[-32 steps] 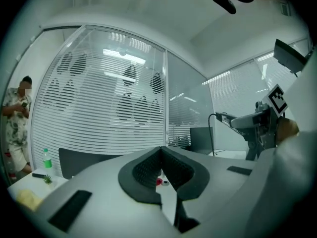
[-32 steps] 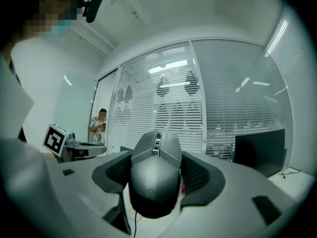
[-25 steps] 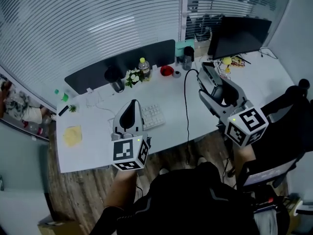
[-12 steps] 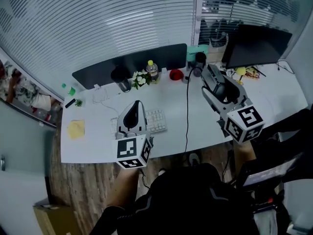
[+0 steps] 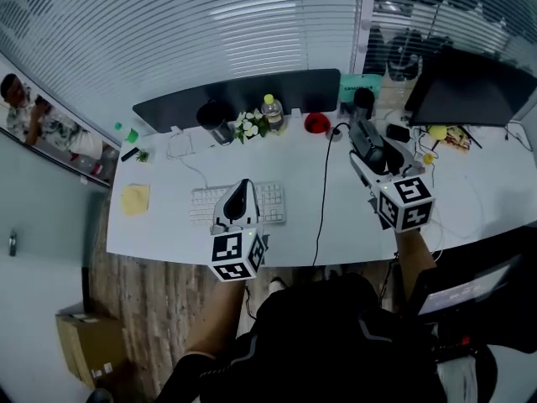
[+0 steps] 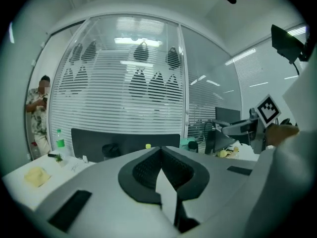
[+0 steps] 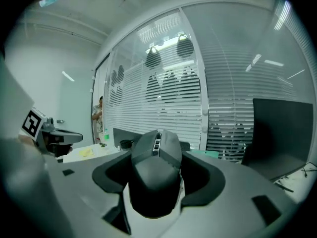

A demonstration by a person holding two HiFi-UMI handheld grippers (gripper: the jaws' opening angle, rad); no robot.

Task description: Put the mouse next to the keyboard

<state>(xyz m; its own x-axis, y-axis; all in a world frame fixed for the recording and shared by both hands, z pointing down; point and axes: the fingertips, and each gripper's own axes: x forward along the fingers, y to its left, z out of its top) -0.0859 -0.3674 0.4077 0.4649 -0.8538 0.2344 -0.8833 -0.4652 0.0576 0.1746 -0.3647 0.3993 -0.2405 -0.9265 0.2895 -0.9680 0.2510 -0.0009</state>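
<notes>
My left gripper [image 5: 242, 190] covers the middle of the keyboard [image 5: 200, 206], hiding those keys. The mouse [image 7: 154, 175] has its sides and underside buried between the jaws of my right gripper [image 5: 362, 137]. Far right of the keyboard, the monitor [image 5: 470, 91] runs off the picture's edge.

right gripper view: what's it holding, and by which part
The right gripper holds a dark computer mouse, with one jaw pressed against each of its long sides.

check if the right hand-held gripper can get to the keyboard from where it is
Probably yes. The right hand-held gripper, gripping the mouse, has bare desk between it and the right end of the keyboard; only a thin black cable crosses it. The left hand-held gripper hovers over the keyboard's middle.
</notes>
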